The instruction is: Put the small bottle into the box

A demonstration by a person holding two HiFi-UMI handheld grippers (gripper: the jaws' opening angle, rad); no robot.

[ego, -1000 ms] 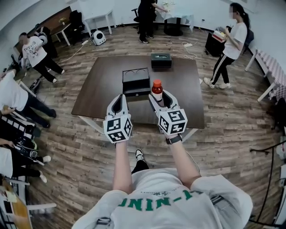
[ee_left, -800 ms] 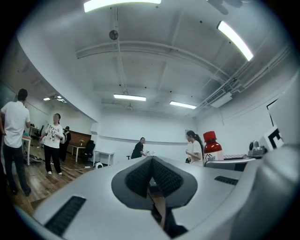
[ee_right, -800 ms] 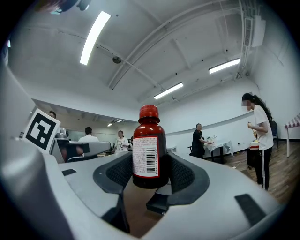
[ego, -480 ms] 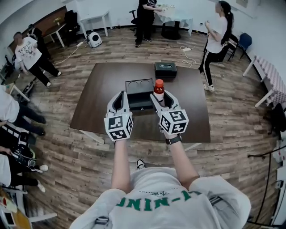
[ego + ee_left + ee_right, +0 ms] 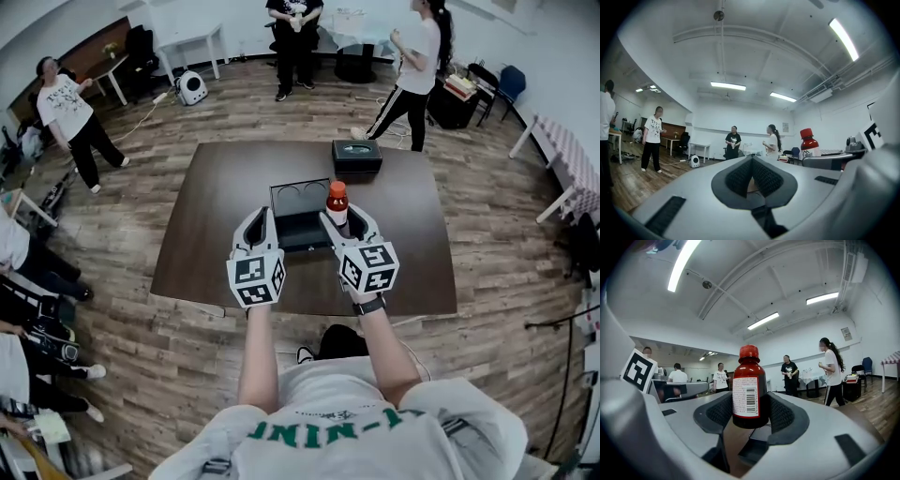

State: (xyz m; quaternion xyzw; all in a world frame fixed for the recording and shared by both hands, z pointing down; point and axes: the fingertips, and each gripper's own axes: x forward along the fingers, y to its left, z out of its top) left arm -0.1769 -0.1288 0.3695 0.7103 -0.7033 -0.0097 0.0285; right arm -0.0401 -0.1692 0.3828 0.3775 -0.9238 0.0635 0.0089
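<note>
In the head view, the right gripper [image 5: 344,221] carries the small bottle [image 5: 337,201] upright above the table [image 5: 216,216], at the right edge of the open black box [image 5: 300,247]. Two round hollows show at the box's far end. The left gripper [image 5: 258,218] hovers near the box's near left corner. In the left gripper view, the left gripper [image 5: 752,176] has its ribbed pads pressed together with nothing between them, and the bottle's red cap shows off to the right. In the right gripper view, the right gripper [image 5: 750,414] clamps the bottle [image 5: 750,390] on both sides of its lower body, with the pads [image 5: 721,411] level with the bottom half of the white label. The bottle looks stiff and filled with dark liquid, so probably weighty for its size. Its wall looks smooth and could slip, and whether it is glass or plastic cannot be told. This low hold on the round body seems sound, though the tall neck above could tip if the grip loosens.
</note>
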